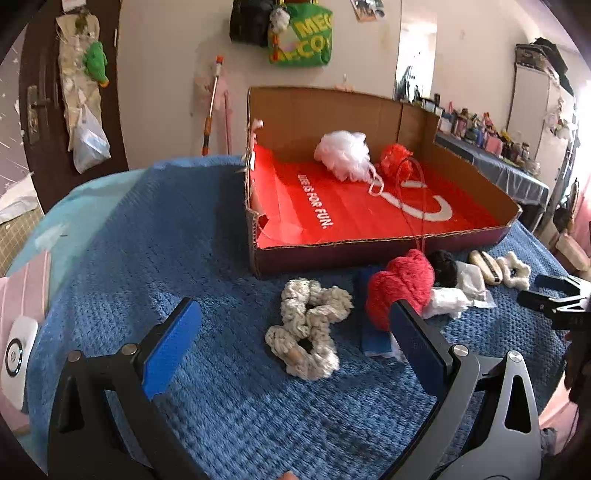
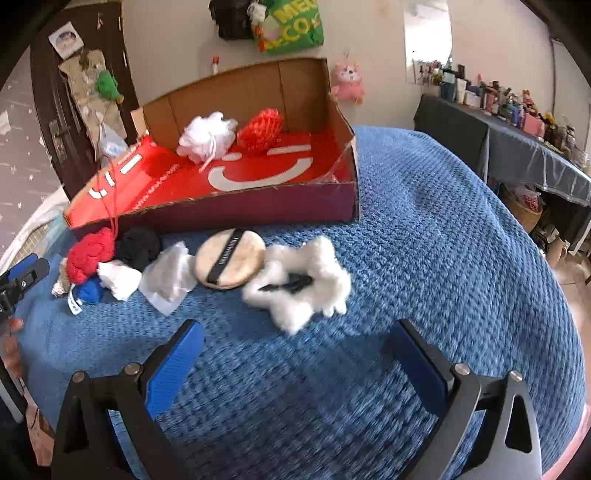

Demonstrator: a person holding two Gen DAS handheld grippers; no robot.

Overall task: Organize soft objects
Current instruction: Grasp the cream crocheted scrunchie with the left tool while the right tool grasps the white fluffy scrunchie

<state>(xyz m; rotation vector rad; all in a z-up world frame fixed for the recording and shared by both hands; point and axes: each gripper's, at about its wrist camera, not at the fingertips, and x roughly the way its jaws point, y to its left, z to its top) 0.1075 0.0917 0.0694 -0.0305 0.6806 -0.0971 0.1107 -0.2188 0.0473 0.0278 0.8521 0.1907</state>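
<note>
A cardboard box (image 1: pixel 321 254) with a red liner holds a white mesh puff (image 1: pixel 343 155) and a red mesh puff (image 1: pixel 397 160). On the blue blanket in front of it lie a cream knitted scrunchie (image 1: pixel 308 326), a red yarn ball (image 1: pixel 400 284), a black ball (image 1: pixel 445 266), white tissue (image 1: pixel 448 301), a round beige powder puff (image 2: pixel 229 264) and a white fluffy clip (image 2: pixel 299 282). My left gripper (image 1: pixel 295 332) is open, just above the scrunchie. My right gripper (image 2: pixel 295 350) is open, just before the fluffy clip. The box also shows in the right wrist view (image 2: pixel 258 206).
A blue cloth piece (image 1: pixel 373 332) lies beside the red yarn. A white round device (image 1: pixel 16 352) sits at the blanket's left edge. A dark table (image 2: pixel 517 147) with many small bottles stands at the right. Bags hang on the wall (image 1: pixel 299 33) behind the box.
</note>
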